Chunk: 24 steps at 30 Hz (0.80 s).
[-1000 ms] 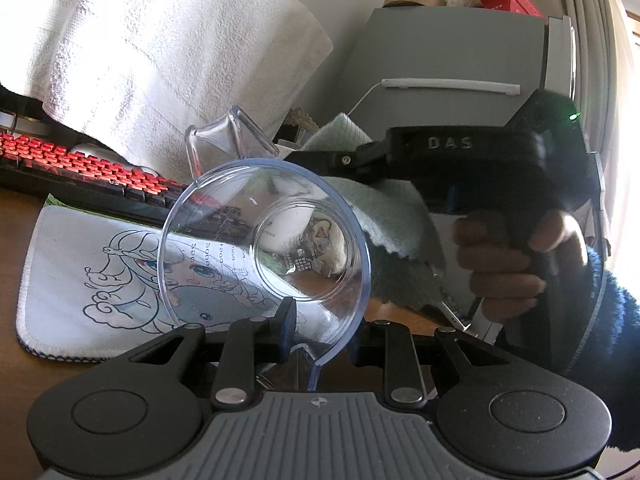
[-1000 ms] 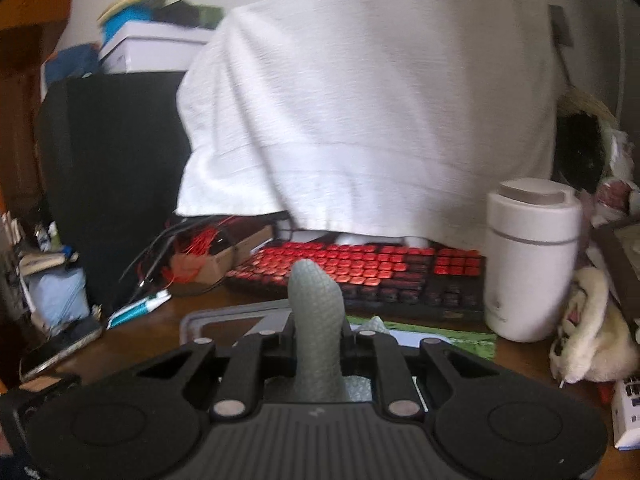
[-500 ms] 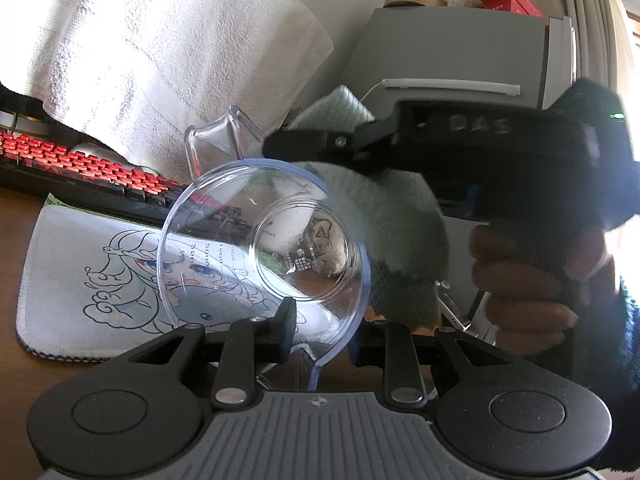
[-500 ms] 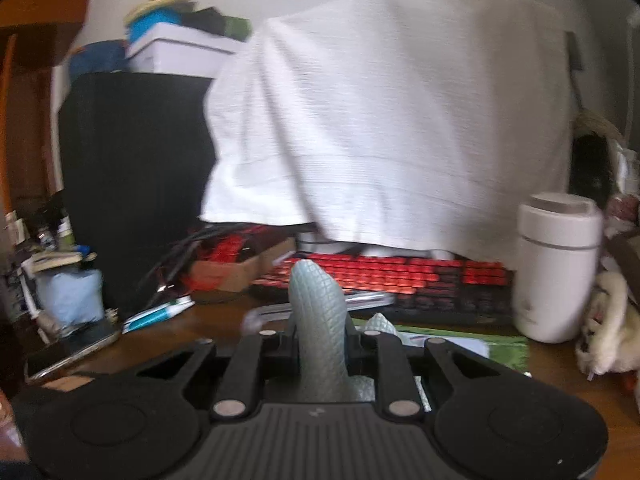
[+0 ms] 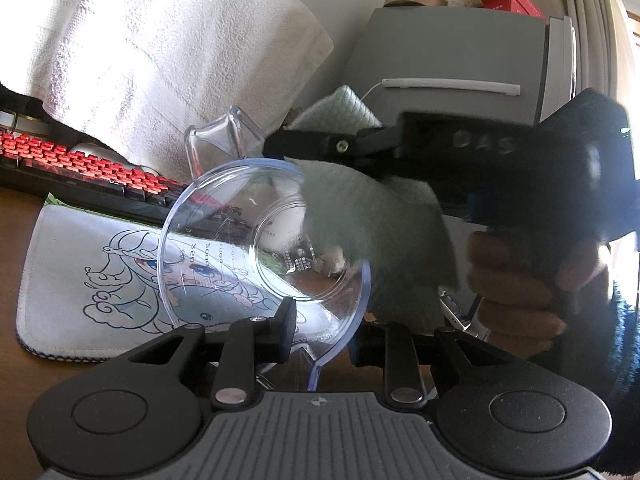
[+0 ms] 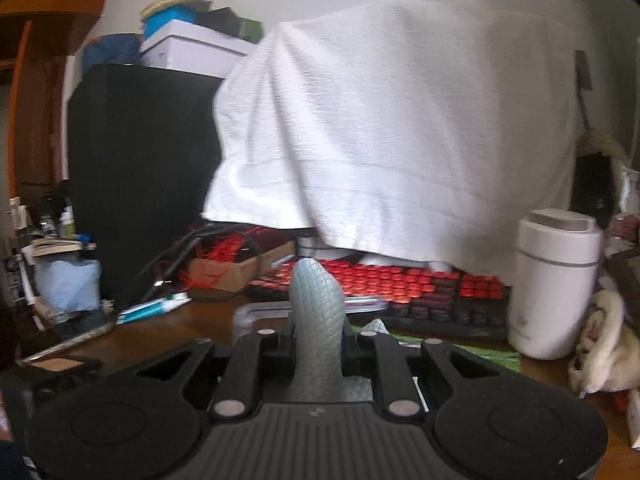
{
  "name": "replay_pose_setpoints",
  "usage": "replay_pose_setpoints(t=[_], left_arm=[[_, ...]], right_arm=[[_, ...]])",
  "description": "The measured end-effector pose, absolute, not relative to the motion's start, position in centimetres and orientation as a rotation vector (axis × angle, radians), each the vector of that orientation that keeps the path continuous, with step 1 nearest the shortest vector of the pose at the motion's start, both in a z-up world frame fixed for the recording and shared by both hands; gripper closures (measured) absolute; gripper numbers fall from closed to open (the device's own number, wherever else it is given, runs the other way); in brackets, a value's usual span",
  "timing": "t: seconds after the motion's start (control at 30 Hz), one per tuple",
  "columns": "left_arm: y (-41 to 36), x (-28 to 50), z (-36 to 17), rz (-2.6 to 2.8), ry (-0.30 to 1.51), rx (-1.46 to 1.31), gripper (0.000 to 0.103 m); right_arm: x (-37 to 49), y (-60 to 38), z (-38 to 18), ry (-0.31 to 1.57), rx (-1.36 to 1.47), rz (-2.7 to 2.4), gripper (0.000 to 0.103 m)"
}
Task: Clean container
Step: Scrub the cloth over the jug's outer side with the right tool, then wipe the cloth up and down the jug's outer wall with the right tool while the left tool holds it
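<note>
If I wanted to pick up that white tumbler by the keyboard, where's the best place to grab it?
Probably around the straight middle of the white tumbler, coming in level from the front. It stands upright, its sides look smooth and even, and the front looks open. The keyboard sits to one side and a furry toy close on the other, so side approaches look cramped.

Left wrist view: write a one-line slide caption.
Left gripper holds a clear measuring jug by its rim while the right gripper brings a grey-green cloth to its mouth.
</note>
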<state>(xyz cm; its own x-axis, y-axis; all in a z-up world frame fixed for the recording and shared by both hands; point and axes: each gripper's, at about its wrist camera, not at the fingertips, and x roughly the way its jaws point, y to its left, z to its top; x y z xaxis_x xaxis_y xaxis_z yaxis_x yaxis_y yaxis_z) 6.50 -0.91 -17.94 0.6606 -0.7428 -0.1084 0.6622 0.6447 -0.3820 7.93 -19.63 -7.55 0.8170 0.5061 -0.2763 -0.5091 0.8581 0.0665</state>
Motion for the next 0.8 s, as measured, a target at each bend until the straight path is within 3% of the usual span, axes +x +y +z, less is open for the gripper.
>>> replay_pose_setpoints(t=[0.5,0.8], left_arm=[[-0.8,6.6,-17.9,-0.812,0.266,-0.325,0.077],[-0.9,6.8,-17.9,-0.812,0.266,-0.325,0.077]], right_arm=[[7.9,-20.5,-8.3,0.278,0.115,0.527,0.087],[5.3,-18.5,-8.3,0.243,0.025,0.621,0.085]])
